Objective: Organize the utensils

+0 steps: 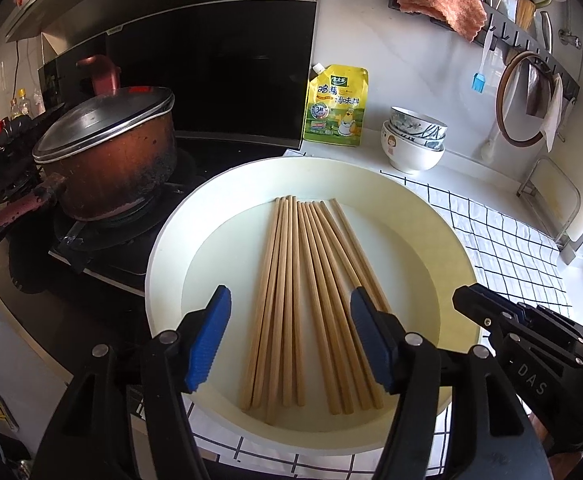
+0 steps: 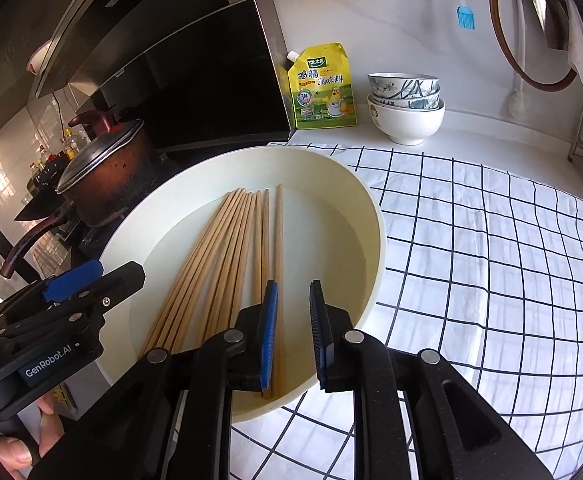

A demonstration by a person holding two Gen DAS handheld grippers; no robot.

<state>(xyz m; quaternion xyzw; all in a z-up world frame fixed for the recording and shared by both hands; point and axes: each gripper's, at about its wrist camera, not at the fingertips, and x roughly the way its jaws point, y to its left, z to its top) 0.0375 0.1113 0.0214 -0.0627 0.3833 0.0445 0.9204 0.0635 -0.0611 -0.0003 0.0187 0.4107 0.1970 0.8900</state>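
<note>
Chopsticks point(image 1: 311, 292) in a loose fan flat on the floor of the round cream basin point(image 1: 171, 240), long axes running straight away from both sets of jaws, far tips converging toward the basin's back rim. Left gripper point(image 1: 289, 344) spread wide and empty above the near ends, most of the bundle between its pads; right gripper point(image 2: 293, 336) narrow, still parted, empty, its left pad just beside the outermost stick. Probably best to lower level, close across the sticks near their near ends, and squeeze them parallel before lifting, lest one slip out.
</note>
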